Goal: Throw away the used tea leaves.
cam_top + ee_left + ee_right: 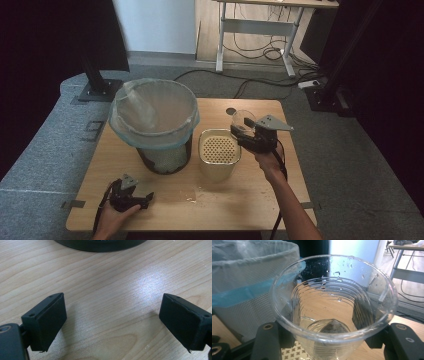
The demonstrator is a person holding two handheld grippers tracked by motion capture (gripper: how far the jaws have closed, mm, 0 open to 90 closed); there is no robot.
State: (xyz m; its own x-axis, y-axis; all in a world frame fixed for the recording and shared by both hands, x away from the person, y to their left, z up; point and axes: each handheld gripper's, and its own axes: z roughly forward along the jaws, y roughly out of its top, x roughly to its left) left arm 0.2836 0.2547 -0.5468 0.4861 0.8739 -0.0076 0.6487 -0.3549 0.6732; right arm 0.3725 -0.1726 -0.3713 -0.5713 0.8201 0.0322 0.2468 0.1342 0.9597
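- We hold a clear plastic cup (243, 119) in our right gripper (248, 134), jaws clenched on its sides, just above the cream strainer container (219, 152) at desk centre.
- A tea bag (332, 327) lies in a little liquid at the cup's bottom.
- Our left gripper (137, 196) rests released at seven o'clock on the desk (240, 200).
- The lined bin (154, 122) stands at ten o'clock.
- We judge the step is draining: tip slowly over the perforated top, keeping the rim centred.
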